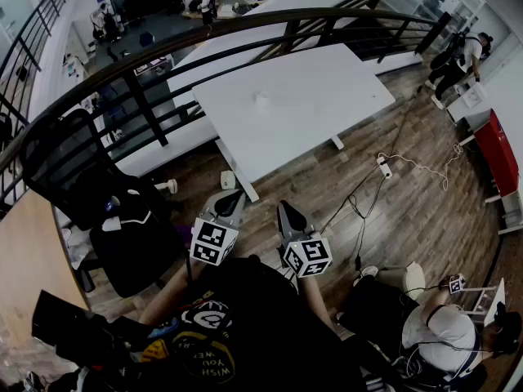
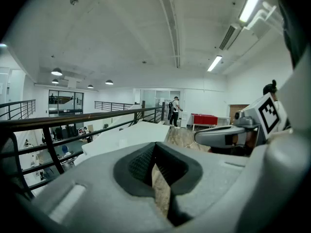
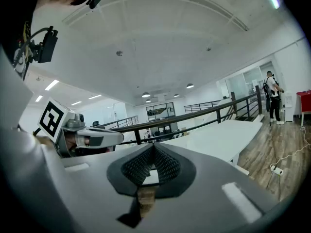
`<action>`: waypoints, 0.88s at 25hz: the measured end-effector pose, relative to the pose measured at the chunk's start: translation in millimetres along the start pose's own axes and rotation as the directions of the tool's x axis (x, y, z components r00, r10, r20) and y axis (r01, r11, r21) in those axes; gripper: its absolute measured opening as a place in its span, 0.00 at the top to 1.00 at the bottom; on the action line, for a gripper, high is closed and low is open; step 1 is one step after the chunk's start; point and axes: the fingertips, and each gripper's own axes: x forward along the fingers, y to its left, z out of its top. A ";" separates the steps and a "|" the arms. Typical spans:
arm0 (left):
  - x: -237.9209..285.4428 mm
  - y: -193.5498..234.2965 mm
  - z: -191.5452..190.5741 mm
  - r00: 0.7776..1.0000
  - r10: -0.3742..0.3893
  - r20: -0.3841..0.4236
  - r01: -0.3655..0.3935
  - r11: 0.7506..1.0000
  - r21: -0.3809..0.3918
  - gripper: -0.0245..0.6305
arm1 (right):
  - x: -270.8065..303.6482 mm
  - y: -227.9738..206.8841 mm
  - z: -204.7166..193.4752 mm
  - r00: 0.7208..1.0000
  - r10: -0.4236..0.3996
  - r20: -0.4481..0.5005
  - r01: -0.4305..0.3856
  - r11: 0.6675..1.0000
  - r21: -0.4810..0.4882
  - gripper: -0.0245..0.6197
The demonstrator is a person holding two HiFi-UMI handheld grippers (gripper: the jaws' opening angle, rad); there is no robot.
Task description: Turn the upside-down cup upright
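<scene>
Dark printed T-shirt [image 1: 214, 333] of the person holding the tools fills the bottom of the head view.

Just above it are both grippers, side by side and held over wooden floor [image 1: 392, 219].
- Left gripper [image 1: 233, 196]: jaws closed together, nothing between them. Its own view confirms this; only a sliver of floor shows through the notch [image 2: 156, 155].
- Right gripper [image 1: 287, 211]: jaws likewise closed and empty [image 3: 152, 163].
- Each shows in the other's view, marker cube facing the camera.

Cup [image 1: 261, 99]: a small pale shape standing alone near the middle of the white table [image 1: 327, 88], well apart from both grippers. It is too small to tell which way up it stands.

Surroundings:
- Black office chair [image 1: 78, 178] sits near the left gripper, on its left side.
- Black railing [image 1: 147, 60] curves behind and left of the table; a lower level shows through it.
- Power strip [image 1: 384, 167] with trailing cables lies on the floor right of the table.
- Red cabinet [image 1: 497, 147] stands at the right edge.
- One person [image 1: 458, 55] stands at the far right corner; another [image 1: 437, 329] sits low at the lower right.

A strip of bare floor and the table's near edge lie between the grippers and the cup.
</scene>
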 end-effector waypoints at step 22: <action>-20.8 45.6 -44.7 0.998 -0.041 -0.044 0.039 0.998 -0.051 0.96 | 22.7 -3.0 -31.8 0.996 -0.068 -0.054 0.074 0.991 0.111 0.96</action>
